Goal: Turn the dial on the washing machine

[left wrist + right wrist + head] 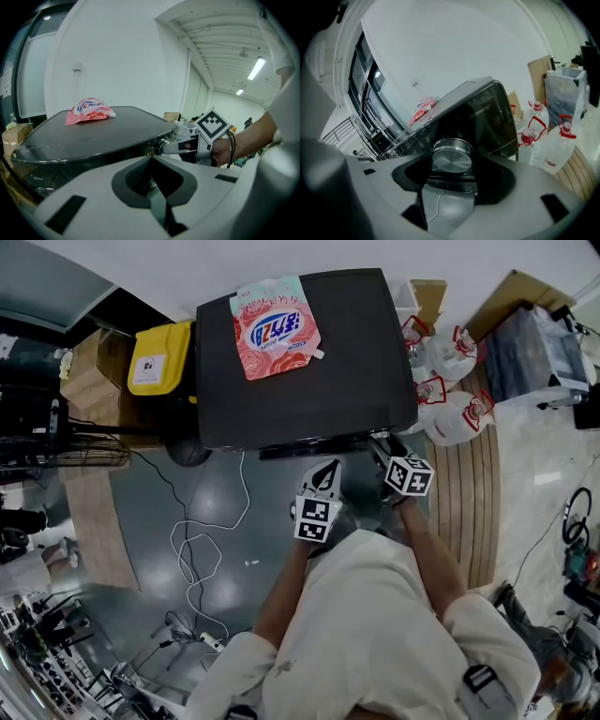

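The black washing machine (356, 362) stands ahead of me with its silver dial (452, 158) on the front panel. My right gripper (381, 452) reaches in to the panel, and its jaws sit on either side of the dial, shut on it. In the left gripper view the same dial (157, 149) shows at the tip of the right gripper's fingers (176, 146). My left gripper (327, 472) hangs just left of it below the machine's front edge, shut and holding nothing.
A pink detergent pouch (275, 326) lies on the machine's lid. A yellow bin (159, 357) and cardboard boxes (89, 371) stand to the left. Water jugs (450, 413) crowd the right side. A white cable (192, 549) loops over the floor.
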The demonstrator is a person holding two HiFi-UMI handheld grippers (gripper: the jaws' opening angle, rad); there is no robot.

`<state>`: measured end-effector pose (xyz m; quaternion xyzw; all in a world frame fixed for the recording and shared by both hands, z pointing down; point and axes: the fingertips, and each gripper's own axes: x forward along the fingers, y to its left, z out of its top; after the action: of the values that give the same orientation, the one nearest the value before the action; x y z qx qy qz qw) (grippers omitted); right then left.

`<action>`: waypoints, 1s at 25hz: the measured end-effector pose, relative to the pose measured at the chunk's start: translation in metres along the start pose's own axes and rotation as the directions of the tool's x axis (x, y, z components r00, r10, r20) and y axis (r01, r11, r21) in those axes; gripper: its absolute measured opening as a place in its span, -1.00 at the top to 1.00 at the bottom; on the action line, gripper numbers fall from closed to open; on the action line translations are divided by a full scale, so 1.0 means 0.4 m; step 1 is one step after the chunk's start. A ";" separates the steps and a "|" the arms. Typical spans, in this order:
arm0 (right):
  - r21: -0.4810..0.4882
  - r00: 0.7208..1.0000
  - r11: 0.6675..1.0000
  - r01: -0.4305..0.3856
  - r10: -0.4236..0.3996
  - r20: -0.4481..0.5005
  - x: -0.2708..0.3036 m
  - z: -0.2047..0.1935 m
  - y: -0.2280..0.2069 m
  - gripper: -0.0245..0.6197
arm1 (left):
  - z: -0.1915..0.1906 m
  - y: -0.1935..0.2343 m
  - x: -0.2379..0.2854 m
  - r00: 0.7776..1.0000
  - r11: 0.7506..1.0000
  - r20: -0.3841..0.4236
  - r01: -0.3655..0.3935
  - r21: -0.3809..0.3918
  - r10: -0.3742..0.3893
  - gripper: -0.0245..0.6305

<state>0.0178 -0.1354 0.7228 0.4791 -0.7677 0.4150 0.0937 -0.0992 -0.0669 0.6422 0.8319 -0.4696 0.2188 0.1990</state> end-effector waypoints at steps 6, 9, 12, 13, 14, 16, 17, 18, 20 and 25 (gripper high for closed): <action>0.077 0.999 0.996 -0.039 0.038 0.019 0.002 0.002 -0.001 0.07 | -0.001 0.001 -0.001 1.000 1.000 -0.002 -0.001 -0.005 0.001 0.89; 0.116 0.998 0.992 -0.058 0.055 0.031 0.001 0.002 -0.003 0.07 | 0.000 -0.001 0.000 1.000 1.000 -0.002 0.000 -0.004 0.000 0.89; 0.160 0.996 0.984 -0.081 0.075 0.044 -0.001 0.003 -0.001 0.07 | 0.000 -0.002 -0.001 1.000 1.000 -0.002 0.000 -0.004 0.000 0.89; 0.176 0.995 0.980 -0.089 0.082 0.050 0.000 0.004 -0.002 0.07 | 0.000 -0.002 -0.001 1.000 1.000 -0.003 0.000 -0.004 0.000 0.89; 0.192 0.995 0.977 -0.097 0.088 0.055 0.001 0.004 -0.003 0.07 | 0.000 -0.002 0.000 1.000 1.000 -0.003 0.001 -0.004 -0.001 0.89; 0.219 0.993 0.970 -0.109 0.098 0.063 0.003 0.005 -0.006 0.07 | 0.000 -0.002 0.003 1.000 1.000 -0.005 0.002 -0.006 -0.002 0.89; 0.230 0.993 0.966 -0.114 0.101 0.065 0.004 0.004 -0.008 0.07 | 0.000 -0.001 0.004 1.000 1.000 -0.005 0.002 -0.007 -0.002 0.89; 0.242 0.992 0.963 -0.120 0.106 0.067 0.004 0.003 -0.009 0.07 | 0.000 -0.001 0.004 1.000 1.000 -0.005 0.002 -0.008 -0.002 0.89; 0.271 0.989 0.952 -0.144 0.128 0.076 0.004 0.004 0.000 0.07 | 0.000 -0.001 0.003 1.000 1.000 -0.005 0.002 -0.008 -0.002 0.89; 0.332 0.982 0.924 -0.188 0.166 0.094 0.002 0.004 0.010 0.07 | -0.004 -0.007 0.009 1.000 1.000 -0.006 0.002 -0.006 -0.002 0.89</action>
<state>0.0144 -0.1363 0.7202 0.4298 -0.7275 0.5322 -0.0528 -0.0955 -0.0671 0.6450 0.8311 -0.4688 0.2196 0.2031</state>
